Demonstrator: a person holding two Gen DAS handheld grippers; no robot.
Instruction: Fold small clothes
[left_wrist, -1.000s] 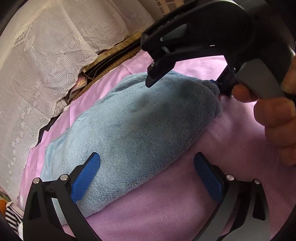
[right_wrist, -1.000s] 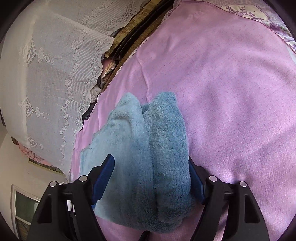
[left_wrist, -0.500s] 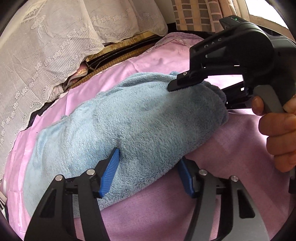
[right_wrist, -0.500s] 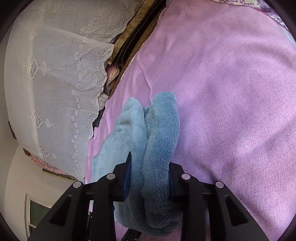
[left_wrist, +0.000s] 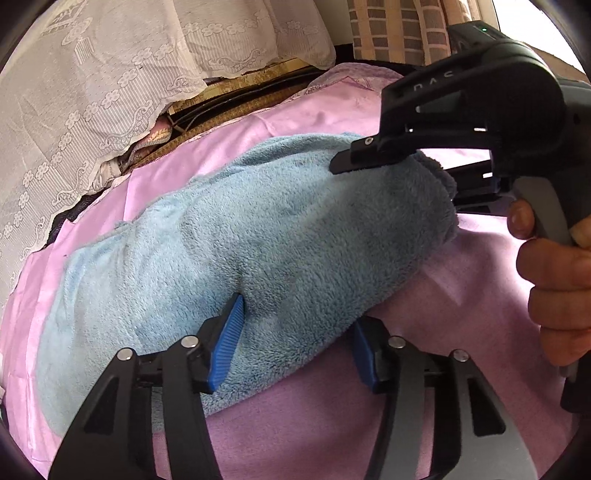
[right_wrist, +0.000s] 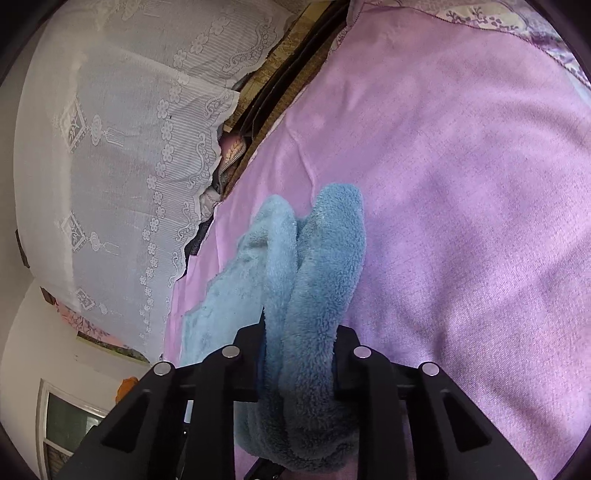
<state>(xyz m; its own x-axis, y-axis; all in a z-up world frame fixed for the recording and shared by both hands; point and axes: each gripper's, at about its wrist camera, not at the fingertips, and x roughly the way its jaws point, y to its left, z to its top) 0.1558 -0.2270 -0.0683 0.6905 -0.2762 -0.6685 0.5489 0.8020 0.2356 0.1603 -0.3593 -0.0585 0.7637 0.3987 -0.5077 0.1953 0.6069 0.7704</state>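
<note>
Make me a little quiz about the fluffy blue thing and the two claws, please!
1. True or false: the fluffy blue garment lies on a green sheet.
2. Which claw has bunched an end of the garment into a thick fold between its pads? A) left claw B) right claw
3. Fill in: the left claw's pads are coloured ____.

Key
1. False. It lies on a pink sheet.
2. B. In the right wrist view both black pads squeeze a doubled fold. Its jaws have just been closing on it.
3. Blue. The left claw has also just been closing, with the garment's edge between its pads.
</note>
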